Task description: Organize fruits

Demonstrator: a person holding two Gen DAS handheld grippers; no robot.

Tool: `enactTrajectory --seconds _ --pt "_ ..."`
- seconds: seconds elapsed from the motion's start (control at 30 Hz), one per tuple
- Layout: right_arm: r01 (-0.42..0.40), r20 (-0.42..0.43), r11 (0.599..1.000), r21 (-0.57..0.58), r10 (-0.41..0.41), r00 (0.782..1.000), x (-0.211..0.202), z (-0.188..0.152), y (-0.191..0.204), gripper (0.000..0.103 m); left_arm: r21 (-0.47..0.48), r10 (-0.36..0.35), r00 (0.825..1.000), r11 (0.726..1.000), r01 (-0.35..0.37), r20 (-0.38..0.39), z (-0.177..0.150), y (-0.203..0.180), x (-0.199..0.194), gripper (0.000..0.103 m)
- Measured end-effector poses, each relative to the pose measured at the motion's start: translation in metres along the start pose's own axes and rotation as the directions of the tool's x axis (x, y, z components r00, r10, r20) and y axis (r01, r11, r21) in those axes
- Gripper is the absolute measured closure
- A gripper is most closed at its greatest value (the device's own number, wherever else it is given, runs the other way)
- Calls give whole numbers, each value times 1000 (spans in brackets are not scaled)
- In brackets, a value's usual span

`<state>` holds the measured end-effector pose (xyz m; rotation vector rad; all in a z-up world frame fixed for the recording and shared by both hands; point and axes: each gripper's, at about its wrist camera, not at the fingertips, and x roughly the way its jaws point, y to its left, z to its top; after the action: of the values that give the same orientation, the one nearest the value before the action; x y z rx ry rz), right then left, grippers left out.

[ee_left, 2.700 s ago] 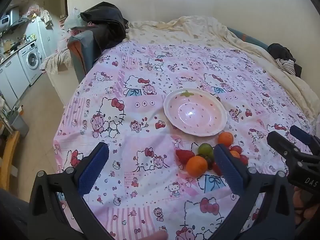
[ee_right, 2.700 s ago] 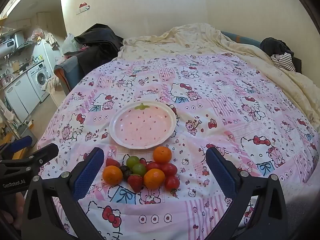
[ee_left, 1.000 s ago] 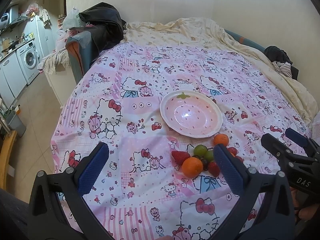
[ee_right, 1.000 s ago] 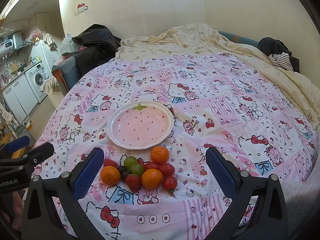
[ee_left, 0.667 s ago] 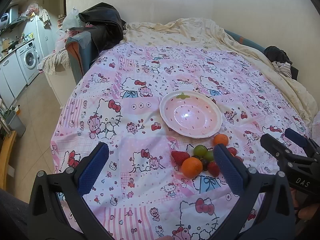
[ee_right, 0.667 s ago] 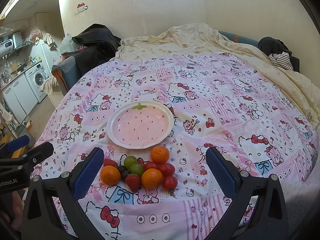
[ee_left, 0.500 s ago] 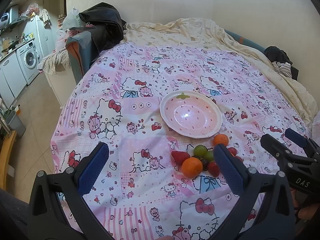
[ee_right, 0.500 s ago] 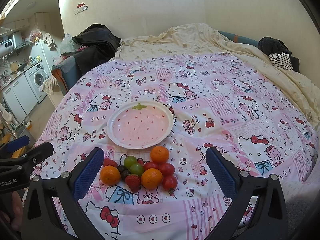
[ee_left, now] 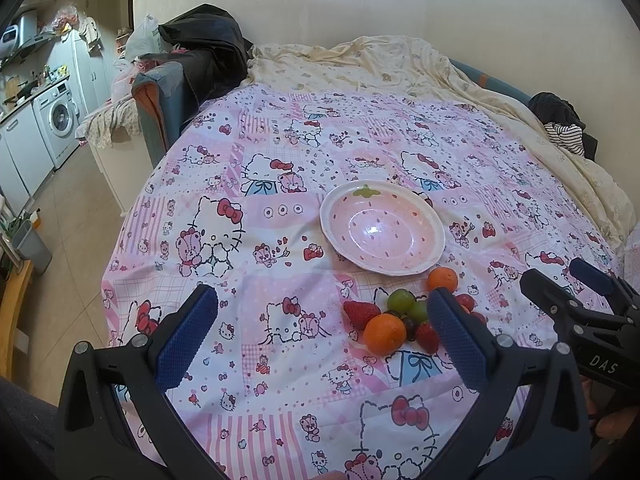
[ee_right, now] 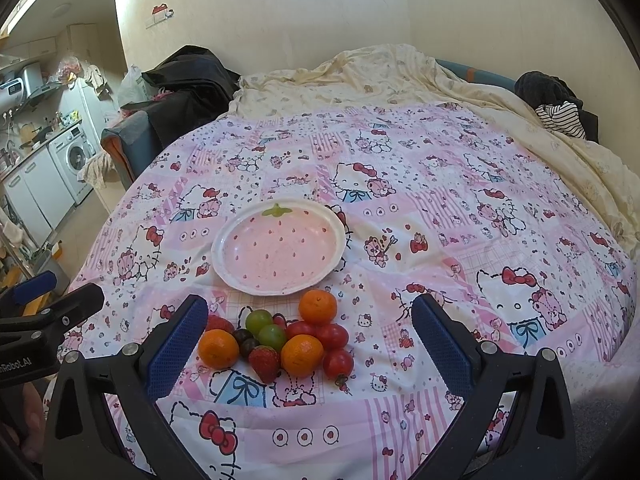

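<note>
A pink strawberry-patterned plate point(ee_left: 434, 246) point(ee_right: 222, 264) lies bare on the pink cartoon-cat bedspread. Just in front of it sits a cluster of fruit: oranges point(ee_right: 318, 306) point(ee_left: 385, 334), green grapes point(ee_right: 259, 321) point(ee_left: 400, 299), strawberries point(ee_right: 264, 361) point(ee_left: 360, 313), cherry tomatoes point(ee_right: 332, 336) and dark grapes point(ee_right: 247, 345). My left gripper point(ee_left: 320, 328) hovers open over the bedspread, left of the fruit, its right pad in front of part of the pile. My right gripper point(ee_right: 310, 332) is open above the near side of the cluster. Each gripper shows at the other view's edge.
A cream blanket point(ee_right: 380, 80) covers the bed's far side, with striped and dark clothes point(ee_right: 556, 108) by the wall. Dark bags on a chair point(ee_left: 192, 72) stand at the bed's left corner. A washing machine point(ee_left: 56, 120) and cabinets line the far left.
Since 2.7 s ago both grippers have drawn back slightly, so plate and fruit sit a little farther off. Over the last second nothing has visibly moved.
</note>
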<state>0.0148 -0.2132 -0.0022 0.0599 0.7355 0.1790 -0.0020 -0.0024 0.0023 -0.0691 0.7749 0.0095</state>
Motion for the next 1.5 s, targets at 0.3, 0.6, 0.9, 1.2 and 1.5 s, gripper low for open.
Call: enactTrajectory --seconds 0.3,0.6,0.9,1.2,1.5 --pt "3 -7 1000 -4 -3 1000 2 -2 0 0 -1 -2 1000 1000 2 -3 0 0 0 0" --pt "12 -23 1000 -2 -12 1000 5 -1 0 0 -17 9 999 1000 -10 -32 -2 5 4 0" --pt "12 -137 999 47 -5 991 29 21 -30 0 -52 85 982 994 -95 -170 -3 28 33 0" --pt "-36 -360 971 235 121 925 86 27 -74 0 -7 8 929 1000 -11 -371 -21 6 78 11" --pt "-12 -409 957 289 135 903 99 19 -84 0 -1 -93 872 994 106 -481 -35 -39 131 37"
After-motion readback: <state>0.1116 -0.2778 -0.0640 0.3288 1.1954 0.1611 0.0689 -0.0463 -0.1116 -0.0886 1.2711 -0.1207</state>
